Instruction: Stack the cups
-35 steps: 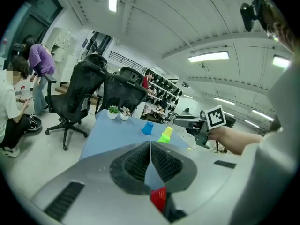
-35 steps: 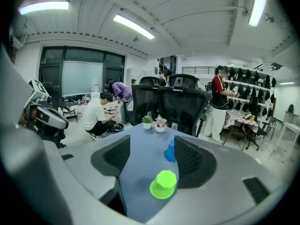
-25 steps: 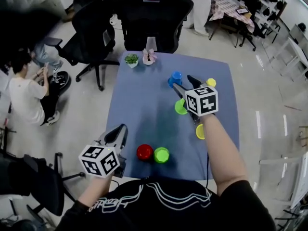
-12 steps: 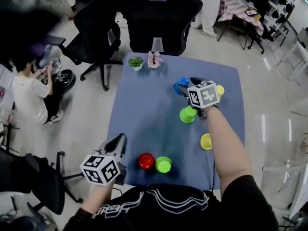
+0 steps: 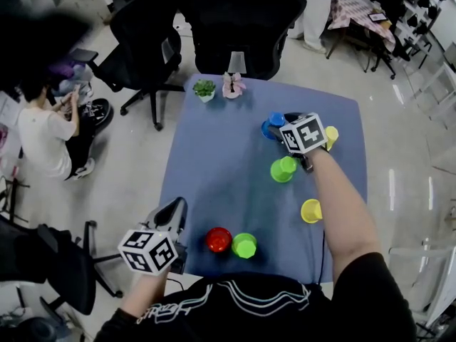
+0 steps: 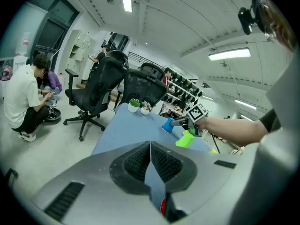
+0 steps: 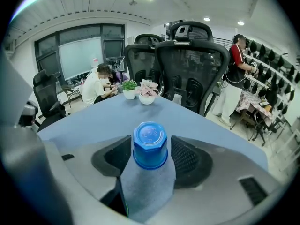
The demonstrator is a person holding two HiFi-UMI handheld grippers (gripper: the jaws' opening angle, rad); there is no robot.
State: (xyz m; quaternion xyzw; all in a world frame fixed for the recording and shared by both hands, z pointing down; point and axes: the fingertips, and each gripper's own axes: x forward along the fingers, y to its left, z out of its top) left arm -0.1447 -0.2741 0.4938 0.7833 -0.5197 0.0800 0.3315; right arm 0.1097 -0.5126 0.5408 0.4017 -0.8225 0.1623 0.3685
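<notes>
An upside-down blue cup [image 7: 150,142] stands on the blue table [image 5: 214,162] at the far right. My right gripper [image 5: 280,125] is open, with a jaw on either side of that cup. A light green cup [image 5: 283,169] lies tilted just on the near side of that gripper. Two yellow cups sit at the right, one [image 5: 311,210] nearer and one [image 5: 330,135] behind the marker cube. At the near edge a red cup [image 5: 218,239] and a green cup [image 5: 244,245] stand side by side. My left gripper [image 5: 176,211] is shut and empty, hovering over the near left corner.
A small green plant [image 5: 204,89] and a pink flower pot [image 5: 232,85] stand at the table's far edge. Black office chairs [image 5: 239,20] crowd behind it. A person [image 5: 43,134] sits on the floor to the left.
My right gripper has moved farther out to the blue cup and now brackets it. The light green cup now shows clear of the gripper. The left gripper has stayed put.
</notes>
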